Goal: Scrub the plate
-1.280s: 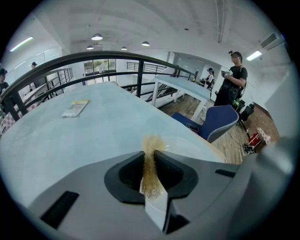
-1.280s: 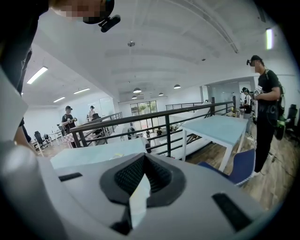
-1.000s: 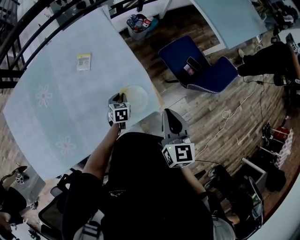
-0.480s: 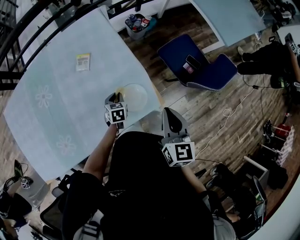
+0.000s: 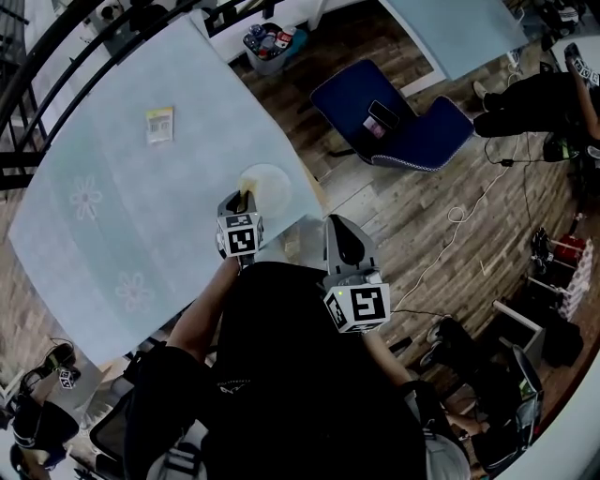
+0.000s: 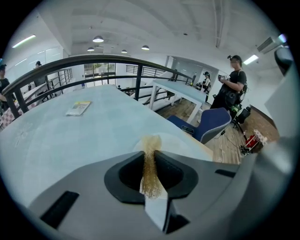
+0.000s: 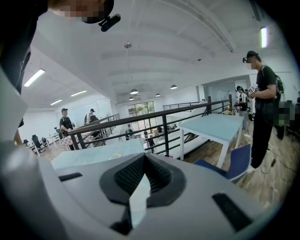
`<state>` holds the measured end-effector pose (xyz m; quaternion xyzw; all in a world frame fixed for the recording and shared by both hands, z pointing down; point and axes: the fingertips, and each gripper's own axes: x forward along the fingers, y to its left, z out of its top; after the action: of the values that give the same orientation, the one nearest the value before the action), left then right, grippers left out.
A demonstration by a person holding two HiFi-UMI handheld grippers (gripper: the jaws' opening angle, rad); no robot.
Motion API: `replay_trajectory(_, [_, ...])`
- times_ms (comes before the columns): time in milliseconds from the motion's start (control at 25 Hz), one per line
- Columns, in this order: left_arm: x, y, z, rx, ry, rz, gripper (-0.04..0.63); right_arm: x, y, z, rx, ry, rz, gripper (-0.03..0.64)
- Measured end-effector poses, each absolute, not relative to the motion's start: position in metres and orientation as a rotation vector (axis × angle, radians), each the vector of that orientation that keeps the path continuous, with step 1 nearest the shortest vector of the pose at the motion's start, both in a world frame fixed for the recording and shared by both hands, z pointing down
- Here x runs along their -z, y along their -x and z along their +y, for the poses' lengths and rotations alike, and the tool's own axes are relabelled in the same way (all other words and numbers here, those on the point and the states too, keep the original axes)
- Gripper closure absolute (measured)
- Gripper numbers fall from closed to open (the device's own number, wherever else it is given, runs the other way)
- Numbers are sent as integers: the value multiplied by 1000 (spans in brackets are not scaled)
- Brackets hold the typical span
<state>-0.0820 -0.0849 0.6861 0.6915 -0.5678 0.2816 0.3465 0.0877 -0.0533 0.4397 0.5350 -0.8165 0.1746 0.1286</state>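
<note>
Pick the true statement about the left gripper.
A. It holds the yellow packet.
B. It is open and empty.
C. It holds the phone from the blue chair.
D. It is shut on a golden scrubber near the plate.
D: the left gripper view shows the left gripper with its jaws closed on the golden scrubber, and the plate lies just beyond them.

Pale table (image 5: 141, 216) with plate (image 5: 274, 186), packet (image 5: 159, 124)

- One plate (image 5: 270, 186).
- One golden scrubber (image 6: 150, 169).
- Two tools: left tool (image 5: 242, 201), right tool (image 5: 343, 236).
- Two counters: near counter (image 5: 112, 216), far counter (image 5: 459, 28).
- One packet (image 5: 159, 124).
- One blue chair (image 5: 417, 142).
- One phone (image 5: 380, 116).
- One bin (image 5: 275, 64) of small items.
</note>
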Motion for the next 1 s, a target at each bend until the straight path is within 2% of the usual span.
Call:
replay_trajectory(560, [-693, 0, -84, -736, -1913, -1274, 528, -437, -120, -46, -527, -1673, -2307, 609])
replay_trajectory(1000, [-700, -6, -77, -770, -1916, -1274, 528, -440, -117, -45, -526, -1627, -2328, 609])
